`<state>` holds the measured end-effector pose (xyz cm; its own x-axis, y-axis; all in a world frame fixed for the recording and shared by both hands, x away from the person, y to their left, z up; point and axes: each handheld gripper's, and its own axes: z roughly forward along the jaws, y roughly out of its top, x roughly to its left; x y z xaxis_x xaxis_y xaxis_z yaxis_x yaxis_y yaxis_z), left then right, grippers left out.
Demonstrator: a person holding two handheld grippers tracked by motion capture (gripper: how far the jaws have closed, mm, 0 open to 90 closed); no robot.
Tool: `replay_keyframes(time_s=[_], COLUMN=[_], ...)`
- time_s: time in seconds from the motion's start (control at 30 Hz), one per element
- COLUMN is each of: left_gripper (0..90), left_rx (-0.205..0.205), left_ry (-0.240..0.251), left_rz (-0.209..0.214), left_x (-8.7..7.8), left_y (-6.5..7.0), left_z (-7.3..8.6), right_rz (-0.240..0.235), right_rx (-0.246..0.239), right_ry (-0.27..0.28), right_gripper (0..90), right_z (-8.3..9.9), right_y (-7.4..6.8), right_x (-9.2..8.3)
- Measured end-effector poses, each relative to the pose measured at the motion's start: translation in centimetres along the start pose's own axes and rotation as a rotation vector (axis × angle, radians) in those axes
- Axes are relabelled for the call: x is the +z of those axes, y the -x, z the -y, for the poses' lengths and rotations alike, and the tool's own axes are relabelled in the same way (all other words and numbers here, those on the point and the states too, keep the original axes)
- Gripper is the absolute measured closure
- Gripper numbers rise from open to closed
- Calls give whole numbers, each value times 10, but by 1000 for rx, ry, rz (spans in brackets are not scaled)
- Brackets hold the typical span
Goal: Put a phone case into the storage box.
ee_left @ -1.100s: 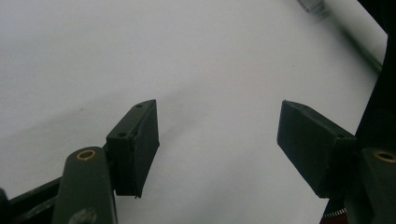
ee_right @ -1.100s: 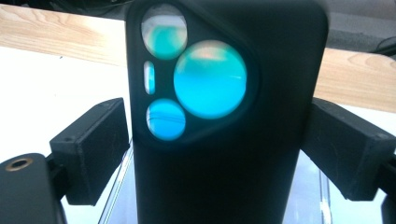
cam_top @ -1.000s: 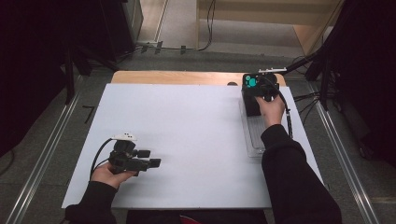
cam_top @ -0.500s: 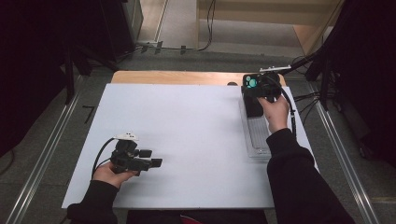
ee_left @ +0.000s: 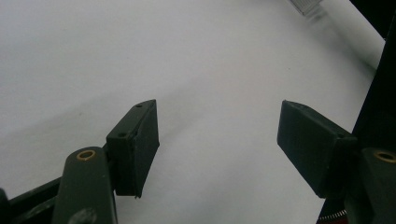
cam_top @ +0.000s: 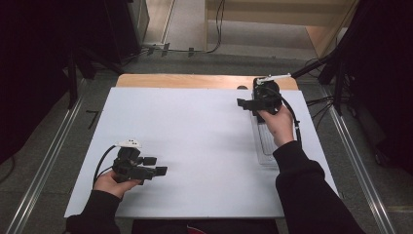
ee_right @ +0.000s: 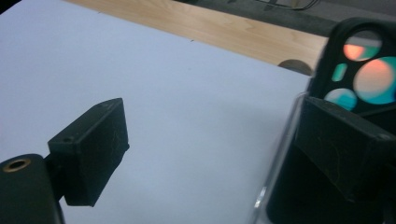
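Your right gripper (cam_top: 249, 104) is over the far right of the white table (cam_top: 195, 146), jaws spread wide with nothing between them; the right gripper view confirms it. The likely target, judging by where you've put it, is the black phone case (ee_right: 359, 70) with the camera cutouts showing teal and orange, sitting at the far end of the clear tray (cam_top: 263, 141) along the table's right edge. In the right gripper view the case sits behind your right-hand jaw, not in the gap, so you're offset: the gap is over bare table beside the tray. Shift the gripper toward the tray until the case edge sits centred between the pads, then drop. The tray wall is transparent and right next to the case, so watch that one jaw goes inside the wall, not onto it, or you'll lift or skid the tray. Grip the case on its rim, clear of the cutouts; it looks thin and flexible, so close gently. Your left gripper (cam_top: 155, 170) is near the front left, jaws also apart and empty, well away. Leave it parked or bring it over to steady the tray.
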<state>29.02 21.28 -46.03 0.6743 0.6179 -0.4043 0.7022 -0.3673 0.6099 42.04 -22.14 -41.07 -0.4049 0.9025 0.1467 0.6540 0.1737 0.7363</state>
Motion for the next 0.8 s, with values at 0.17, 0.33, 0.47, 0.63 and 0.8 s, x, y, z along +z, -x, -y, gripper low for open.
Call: replay_keyframes(time_s=[0.17, 0.33, 0.47, 0.63, 0.8], left_gripper=[292, 292, 292, 292, 292], left_rx=[-5, -5, -4, -1, -2], left_ry=[2, 4, 3, 6, 10], left_rz=[2, 6, 4, 5, 7], left_x=[-1, -2, -2, -3, -3], left_y=[-1, -1, -1, -1, -1], left_z=[0, -1, -1, -1, -1], right_rz=[-61, -114, -133, -173, -227], right_rx=[-21, -38, -51, -45, -35], right_ry=[-43, -79, -97, -119, -129], right_gripper=[80, 80, 80, 80, 80], right_z=[5, 10, 15, 20, 25], right_y=[-12, -24, -33, -42, -49], right_x=[7, 13, 16, 19, 16])
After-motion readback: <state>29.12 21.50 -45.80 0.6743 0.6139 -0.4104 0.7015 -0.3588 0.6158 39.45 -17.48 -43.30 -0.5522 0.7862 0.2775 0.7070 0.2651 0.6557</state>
